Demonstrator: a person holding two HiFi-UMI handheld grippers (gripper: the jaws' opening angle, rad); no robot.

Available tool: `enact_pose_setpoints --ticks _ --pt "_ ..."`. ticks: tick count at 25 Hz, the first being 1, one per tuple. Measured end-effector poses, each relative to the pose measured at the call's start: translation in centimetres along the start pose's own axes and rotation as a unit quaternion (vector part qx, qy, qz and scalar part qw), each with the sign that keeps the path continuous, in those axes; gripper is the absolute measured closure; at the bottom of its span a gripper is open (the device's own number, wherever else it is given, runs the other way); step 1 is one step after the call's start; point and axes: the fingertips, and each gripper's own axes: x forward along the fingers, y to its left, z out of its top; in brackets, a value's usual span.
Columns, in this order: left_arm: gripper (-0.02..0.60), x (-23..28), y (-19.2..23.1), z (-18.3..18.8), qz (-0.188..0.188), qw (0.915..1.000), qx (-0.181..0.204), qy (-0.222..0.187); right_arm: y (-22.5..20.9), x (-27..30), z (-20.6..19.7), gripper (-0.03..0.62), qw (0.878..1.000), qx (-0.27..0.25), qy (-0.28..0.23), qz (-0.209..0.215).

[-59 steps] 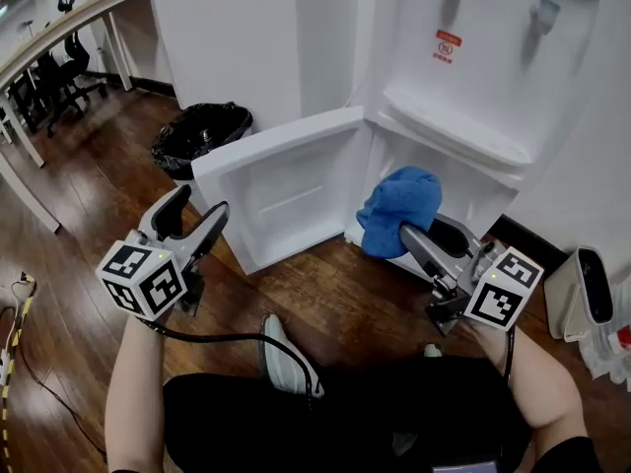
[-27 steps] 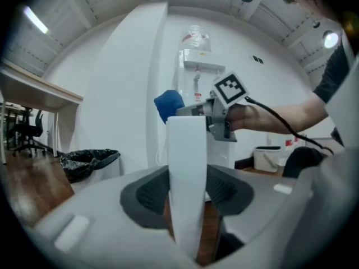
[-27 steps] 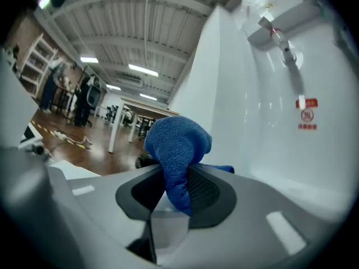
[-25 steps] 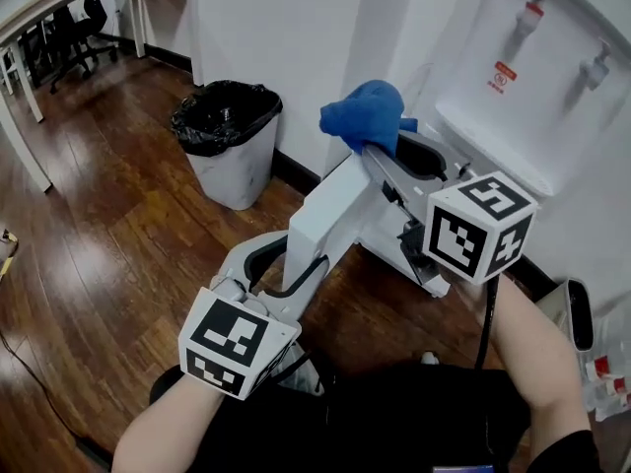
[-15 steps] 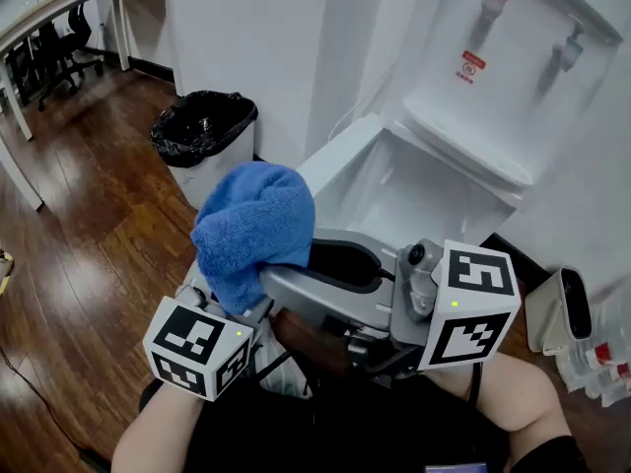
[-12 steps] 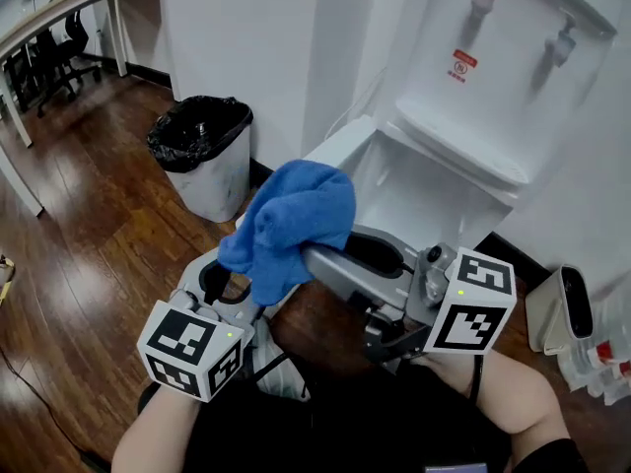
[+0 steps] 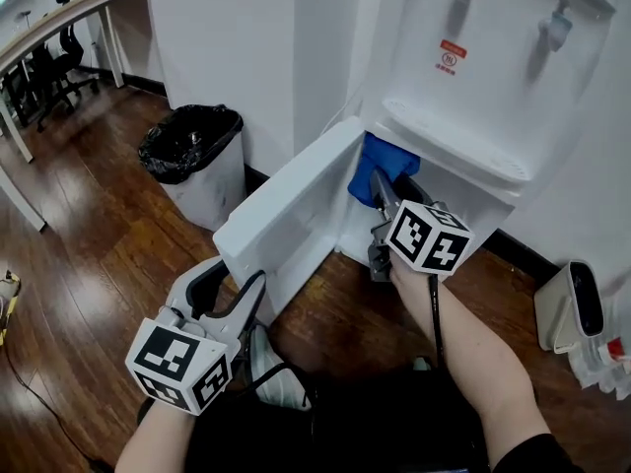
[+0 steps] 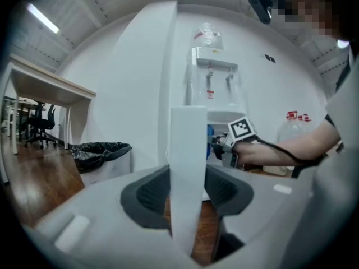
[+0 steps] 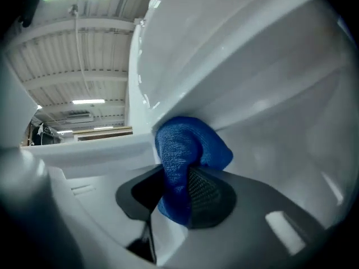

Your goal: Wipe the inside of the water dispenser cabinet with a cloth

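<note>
While left gripper (image 7: 237, 276) jaws clamp door (image 7: 286, 215) | right gripper (image 7: 383, 187), jaws gripping cloth (image 7: 380, 161), has moved into cabinet (image 7: 473, 190)

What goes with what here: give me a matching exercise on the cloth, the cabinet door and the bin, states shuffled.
1 blue cloth
2 cabinet door
3 trash bin

A lined with a black bag
B open, gripped by the left gripper
C pinched in the right gripper, inside the cabinet

Pairs: 1-C, 2-B, 3-A
</note>
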Motion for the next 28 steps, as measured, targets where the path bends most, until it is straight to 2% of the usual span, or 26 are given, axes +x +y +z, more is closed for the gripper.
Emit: enact_pose_setpoints --ticks 4,7,10,12,14,17,20,23,25,27,28 --pt "0.393 0.0 0.0 0.4 0.004 1.0 -0.002 0.0 2.6 0.5 1.9 0.485 0.995 -0.079 -0.058 0.017" --pt "0.393 0.0 0.1 0.4 0.003 1.0 0.0 -0.001 2.6 0.1 1.3 0.485 0.988 -0.124 -0.086 0.036" --pt "0.393 0.0 0.2 0.4 0.004 1.0 0.002 -0.001 3.6 -0.5 1.7 0.485 0.985 -0.117 -0.102 0.071" --pt "0.393 0.0 0.3 0.3 0.007 1.0 0.005 0.002 6.3 -1.3 2.0 0.487 0.98 -0.12 -0.113 0.112" --pt "0.393 0.0 0.8 0.3 0.014 0.9998 0.01 0.005 9.7 -2.5 1.6 0.487 0.97 -0.145 -0.12 0.151" --pt "0.393 0.4 2.5 0.3 0.036 0.9992 0.016 0.009 13.2 -3.8 0.6 0.487 0.963 -0.156 -0.111 0.191" --pt "0.393 0.9 4.1 0.1 0.038 0.9992 0.01 0.009 17.2 -5.4 -0.8 0.487 0.945 -0.183 -0.101 0.251" --pt "0.391 1.2 5.0 0.0 0.027 0.9995 0.011 -0.007 23.0 -7.8 -2.2 0.487 0.919 -0.192 -0.084 0.335" --pt "0.391 1.3 5.2 0.0 0.029 0.9994 0.014 -0.015 25.9 -9.1 -3.0 0.487 0.904 -0.199 -0.071 0.371" --pt "0.391 1.0 5.3 -0.2 0.036 0.9991 0.018 -0.011 26.5 -9.5 -3.3 0.487 0.901 -0.174 -0.06 0.393" --pt "0.391 0.9 5.3 -0.4 0.039 0.999 0.02 -0.005 26.1 -9.6 -3.2 0.487 0.894 -0.158 -0.059 0.416"
